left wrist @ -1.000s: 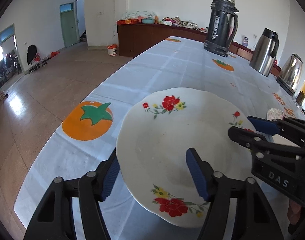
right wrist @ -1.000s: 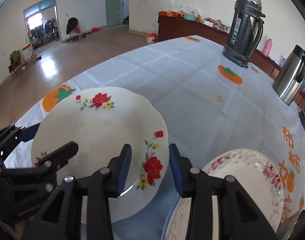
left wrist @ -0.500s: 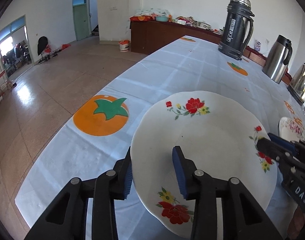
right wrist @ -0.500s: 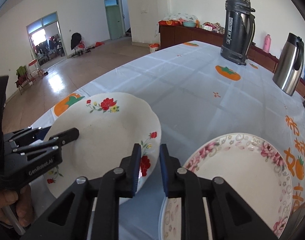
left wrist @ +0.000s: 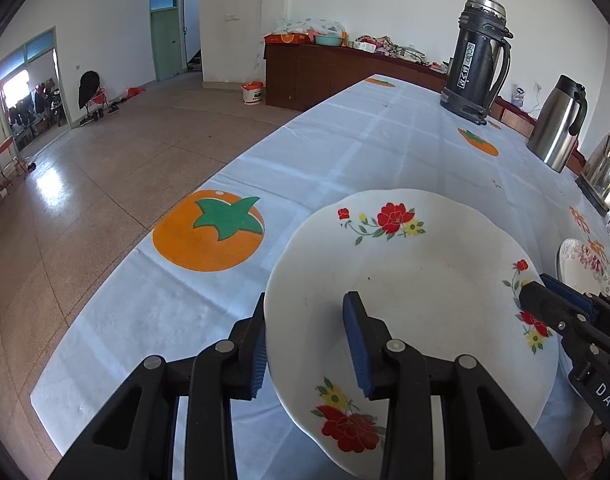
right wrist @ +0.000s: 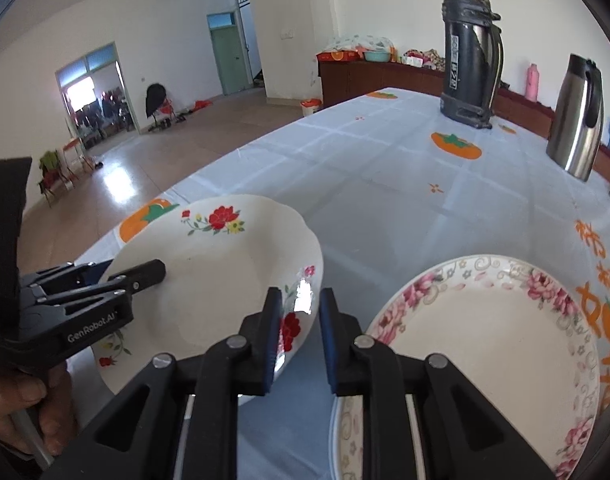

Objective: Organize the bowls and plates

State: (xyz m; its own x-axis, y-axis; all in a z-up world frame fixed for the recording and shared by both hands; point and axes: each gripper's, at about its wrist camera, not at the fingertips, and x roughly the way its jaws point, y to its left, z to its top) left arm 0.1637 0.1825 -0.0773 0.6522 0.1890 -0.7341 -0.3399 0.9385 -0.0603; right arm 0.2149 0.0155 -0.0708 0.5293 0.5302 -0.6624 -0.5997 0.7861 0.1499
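A white plate with red flowers (left wrist: 417, 280) lies near the table's front left corner, and both grippers hold it by opposite rims. My left gripper (left wrist: 305, 344) straddles its near left rim, one pad outside and one on the inner face, jaws still closing. My right gripper (right wrist: 299, 320) is pinched on the plate's (right wrist: 225, 280) right rim, which looks lifted and tilted. Each gripper shows in the other's view: the right gripper (left wrist: 535, 286) and the left gripper (right wrist: 125, 270). A pink-flowered plate (right wrist: 485, 340) sits just to the right, with another rim showing under it.
A tall black thermos (left wrist: 477, 56), a steel jug (left wrist: 557, 128) and a kettle (left wrist: 603, 168) stand along the far right of the blue tablecloth (left wrist: 345, 152). The table's edge runs close on the left, above a tiled floor. A hand (right wrist: 25, 404) grips the left tool.
Both grippers' jaws have narrowed from wide onto the red-flowered plate's rims. The right gripper has shifted slightly, and the plate's right side now looks raised.
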